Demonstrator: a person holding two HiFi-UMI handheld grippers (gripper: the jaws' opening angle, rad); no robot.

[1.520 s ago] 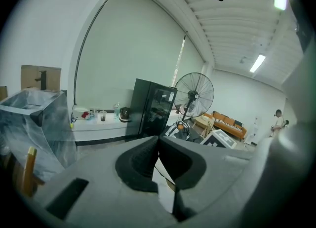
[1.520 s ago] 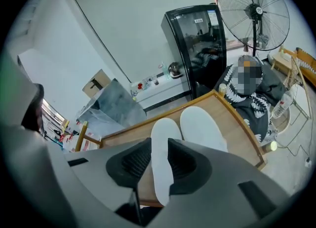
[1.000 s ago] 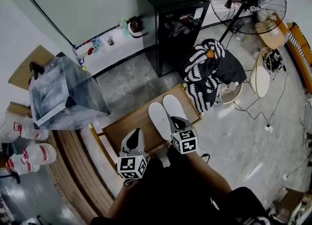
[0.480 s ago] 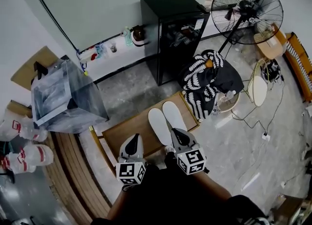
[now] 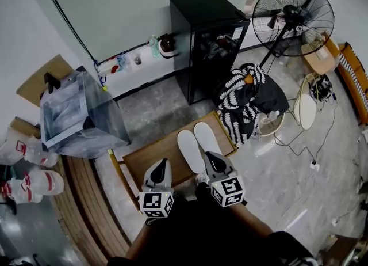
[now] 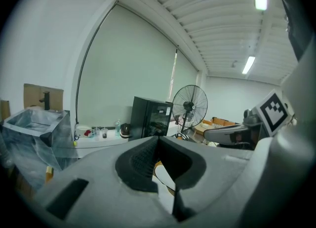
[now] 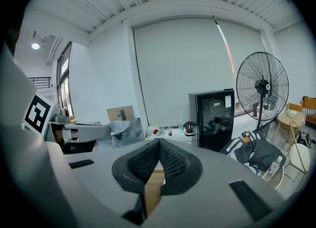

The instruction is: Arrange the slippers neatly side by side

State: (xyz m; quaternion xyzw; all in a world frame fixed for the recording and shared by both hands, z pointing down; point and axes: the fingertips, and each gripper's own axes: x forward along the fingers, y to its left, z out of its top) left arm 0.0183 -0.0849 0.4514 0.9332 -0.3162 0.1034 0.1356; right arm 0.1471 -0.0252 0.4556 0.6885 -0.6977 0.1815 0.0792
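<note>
Two white slippers (image 5: 189, 150) (image 5: 206, 137) lie side by side, toes away from me, on a low wooden platform (image 5: 150, 152). My right gripper (image 5: 211, 156) hangs just behind their heels, raised off them, its jaws shut with nothing between them. My left gripper (image 5: 162, 163) hovers over the platform to the slippers' left, also shut and empty. In the left gripper view the pads (image 6: 143, 160) meet at their tips, and a bit of white slipper (image 6: 165, 175) shows below them. In the right gripper view the pads (image 7: 170, 162) are closed over bare wood.
Behind the platform stand a black cabinet (image 5: 208, 34) and a standing fan (image 5: 293, 12). A striped cloth heap (image 5: 244, 101) lies to the platform's right. A plastic-wrapped bin (image 5: 77, 115) sits left, with wooden planks (image 5: 86, 201) beside it. Cables (image 5: 313, 149) run across the floor at right.
My right gripper has lifted off the slippers' heels and drawn back toward me. The left gripper has barely shifted. The slippers lie where they were.
</note>
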